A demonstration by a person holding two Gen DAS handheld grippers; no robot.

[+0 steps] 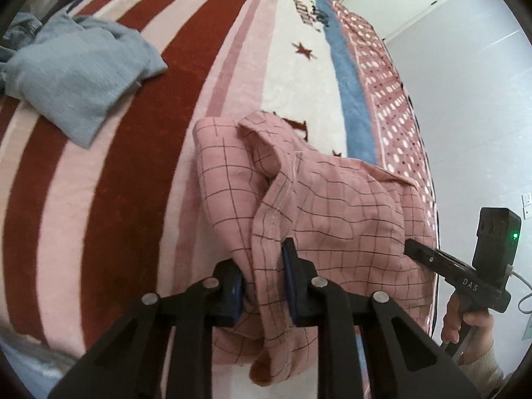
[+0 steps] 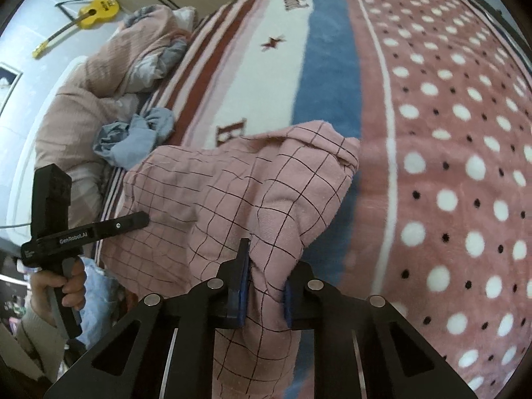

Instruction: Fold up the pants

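Pink checked pants (image 1: pixel 319 206) lie bunched on the striped bed blanket near its front edge; they also show in the right wrist view (image 2: pixel 232 193). My left gripper (image 1: pixel 262 282) is shut on a fold of the pants at their near left edge. My right gripper (image 2: pixel 264 286) is shut on the pants' other near edge. The right gripper shows in the left wrist view (image 1: pixel 412 246), at the pants' right side. The left gripper shows in the right wrist view (image 2: pixel 143 219), at their left side. Part of the cloth hangs below both grippers.
A light blue garment (image 1: pixel 83 76) lies crumpled on the blanket (image 1: pixel 133 199) at the far left, also seen in the right wrist view (image 2: pixel 133 139). Pillows and bedding (image 2: pixel 109 66) are piled at the bed's head. A yellow guitar (image 2: pixel 89 13) is by the wall. The bed's right edge (image 1: pixel 429 179) drops to the floor.
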